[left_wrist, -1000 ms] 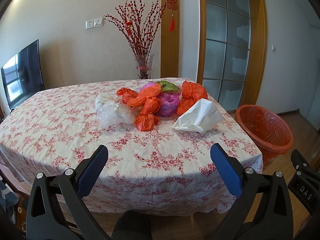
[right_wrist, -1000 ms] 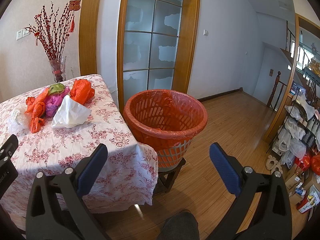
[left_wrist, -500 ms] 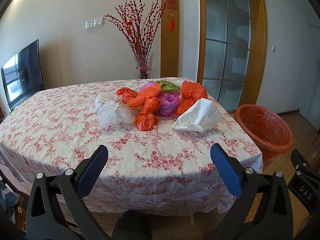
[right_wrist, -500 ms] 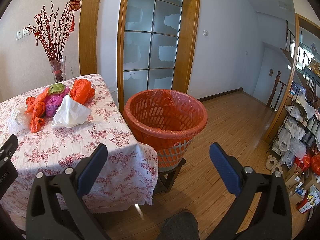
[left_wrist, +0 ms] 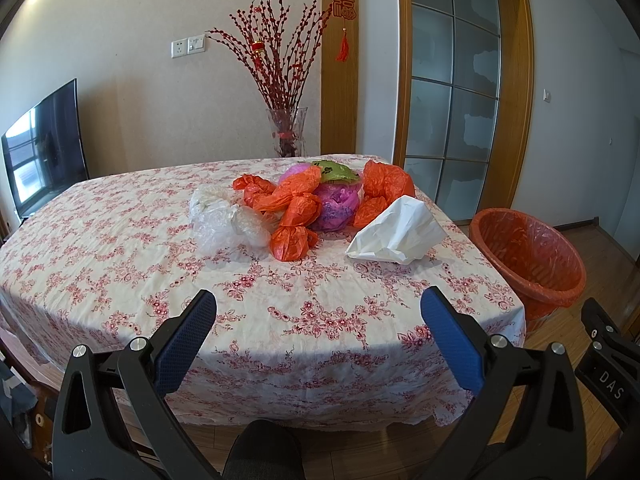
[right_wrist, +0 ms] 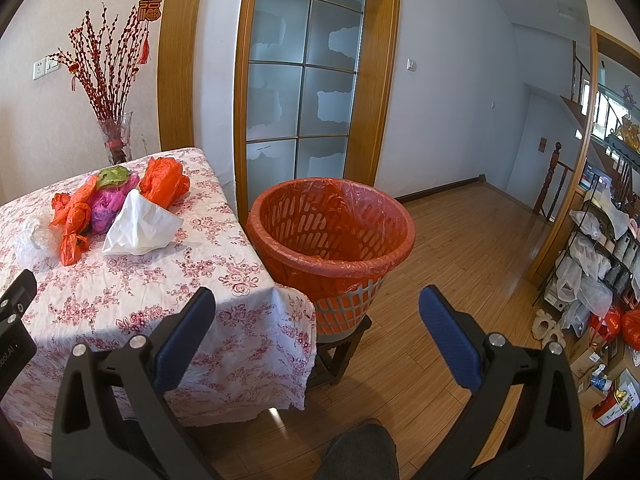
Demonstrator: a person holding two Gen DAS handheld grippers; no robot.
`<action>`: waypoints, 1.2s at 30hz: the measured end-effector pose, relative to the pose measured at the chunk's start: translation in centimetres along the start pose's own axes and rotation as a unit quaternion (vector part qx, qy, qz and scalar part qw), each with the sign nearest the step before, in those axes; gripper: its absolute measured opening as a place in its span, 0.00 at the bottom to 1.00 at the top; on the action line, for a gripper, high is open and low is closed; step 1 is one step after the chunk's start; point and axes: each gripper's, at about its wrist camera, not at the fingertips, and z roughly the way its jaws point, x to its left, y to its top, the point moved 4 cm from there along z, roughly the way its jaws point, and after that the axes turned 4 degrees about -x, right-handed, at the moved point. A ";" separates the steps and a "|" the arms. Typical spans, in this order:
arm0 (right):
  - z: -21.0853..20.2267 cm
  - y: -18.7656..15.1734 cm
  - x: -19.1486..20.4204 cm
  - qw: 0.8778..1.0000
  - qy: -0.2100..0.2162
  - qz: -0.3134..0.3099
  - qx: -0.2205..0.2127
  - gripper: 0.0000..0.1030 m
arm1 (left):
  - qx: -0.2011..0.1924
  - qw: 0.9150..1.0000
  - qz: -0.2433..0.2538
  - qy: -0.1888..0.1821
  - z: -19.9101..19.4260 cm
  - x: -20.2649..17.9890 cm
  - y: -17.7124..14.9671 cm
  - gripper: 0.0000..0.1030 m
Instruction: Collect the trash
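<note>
Both tools (left_wrist: 318,304) (right_wrist: 316,302) stay spread, seemingly unmoved, bags (left_wrist: 296,204) untouched.

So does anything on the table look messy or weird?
Yes: crumpled plastic bags, orange, pink, clear and white, lie heaped on the flowery tablecloth instead of in the lined basket beside it. Nothing looks spilled or broken.

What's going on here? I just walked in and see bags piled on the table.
A person holds a gripper in each hand, left gripper and right gripper, both open and empty. Crumpled bags, orange, pink, clear and white, lie on the table. The lined bin beside it looks empty. Nothing is collected yet.
</note>
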 end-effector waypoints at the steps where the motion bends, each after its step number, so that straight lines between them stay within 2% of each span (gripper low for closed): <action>1: 0.0 0.0 0.0 1.000 0.000 0.000 0.000 0.96 | 0.000 1.000 0.000 0.000 0.0 0.0 0.0 0.98; 36: 0.5 0.0 0.3 1.000 0.000 -0.001 0.003 0.96 | 0.010 1.000 -0.007 -0.002 0.7 0.2 -0.4 0.98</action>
